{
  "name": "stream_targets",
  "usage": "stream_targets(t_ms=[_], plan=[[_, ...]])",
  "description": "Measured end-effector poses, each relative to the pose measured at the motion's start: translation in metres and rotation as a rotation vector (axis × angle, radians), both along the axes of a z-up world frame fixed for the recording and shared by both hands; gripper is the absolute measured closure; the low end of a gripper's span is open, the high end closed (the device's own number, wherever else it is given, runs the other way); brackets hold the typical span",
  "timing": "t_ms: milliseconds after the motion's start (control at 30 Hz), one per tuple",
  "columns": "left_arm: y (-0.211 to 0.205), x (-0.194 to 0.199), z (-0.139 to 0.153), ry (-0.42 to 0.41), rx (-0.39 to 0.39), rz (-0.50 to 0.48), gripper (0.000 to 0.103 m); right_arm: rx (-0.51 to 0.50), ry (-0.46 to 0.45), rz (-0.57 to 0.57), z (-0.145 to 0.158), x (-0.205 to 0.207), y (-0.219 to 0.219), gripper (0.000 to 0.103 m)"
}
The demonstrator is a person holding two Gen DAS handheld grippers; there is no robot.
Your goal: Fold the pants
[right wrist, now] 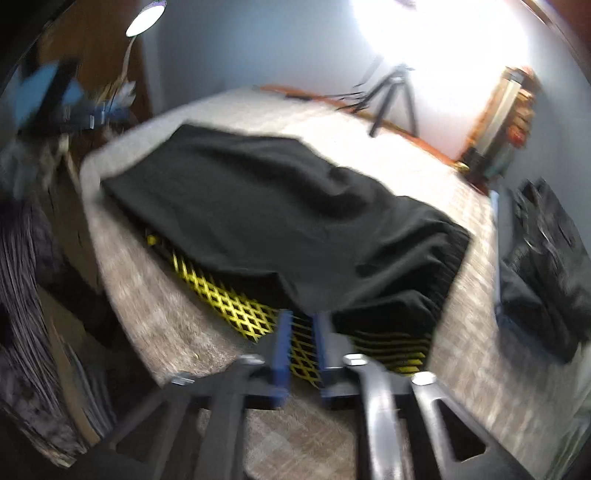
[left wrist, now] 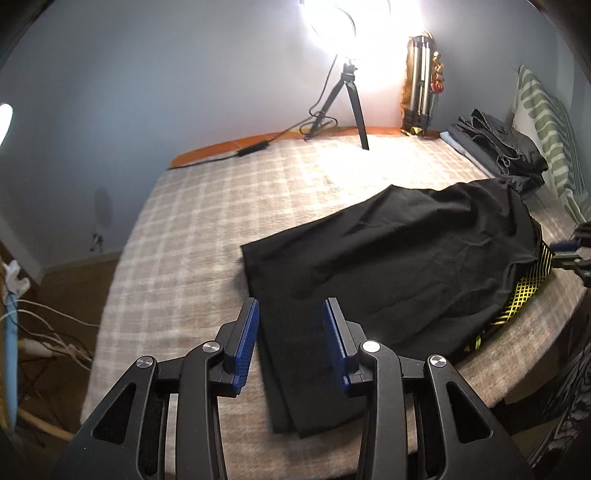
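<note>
The room had pale blue-grey walls. A bed w/ beige checked cover filled most of the view; an orange edge showed at its far side. A very bright ring light stood on a small black tripod on the bed, its cable and adapter beside it. A folded metal tripod leaned in the corner. Floor at left was brown wood, w/ white cables. A green-striped pillow lay at right.

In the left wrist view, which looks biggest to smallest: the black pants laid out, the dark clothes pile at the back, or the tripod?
1. Black pants, clearly largest.
2. Dark clothes pile and tripod look similar; both sit far back, so unsure.
</note>
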State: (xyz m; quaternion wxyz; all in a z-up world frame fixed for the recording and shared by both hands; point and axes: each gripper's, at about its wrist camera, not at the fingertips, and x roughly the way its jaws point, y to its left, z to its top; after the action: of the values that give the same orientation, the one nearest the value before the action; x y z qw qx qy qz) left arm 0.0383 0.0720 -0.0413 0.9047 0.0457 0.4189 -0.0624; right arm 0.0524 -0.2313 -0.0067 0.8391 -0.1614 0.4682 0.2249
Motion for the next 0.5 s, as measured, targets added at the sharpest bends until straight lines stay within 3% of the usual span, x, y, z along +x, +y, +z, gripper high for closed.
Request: stream_targets(t_ms=[67,200,267,433,500], plan=[[0.000,0.003,-0.005,0.023,-0.029,-0.005,0.069,0.048,-0.040,-0.106,0.012,-0.001,-0.021,0.045],[-0.004,0.001,-0.014,0.052,-0.044,-0.021,0.069,0.178,-0.013,-0.359,0.015,0.014,-0.074,0.041],[-0.008,-0.007,-0.015,0.063,-0.040,-0.060,0.069,0.309,0.052,-0.459,0.009,0.023,-0.099,0.041],[-0.008,-0.027,-0.012,0.089,-0.021,-0.104,0.064,0.464,0.156,-0.534,-0.008,0.035,-0.114,0.042],[-0.006,-0.036,-0.013,0.102,-0.008,-0.115,0.064,0.574,0.226,-0.556,-0.017,0.037,-0.113,0.042]])
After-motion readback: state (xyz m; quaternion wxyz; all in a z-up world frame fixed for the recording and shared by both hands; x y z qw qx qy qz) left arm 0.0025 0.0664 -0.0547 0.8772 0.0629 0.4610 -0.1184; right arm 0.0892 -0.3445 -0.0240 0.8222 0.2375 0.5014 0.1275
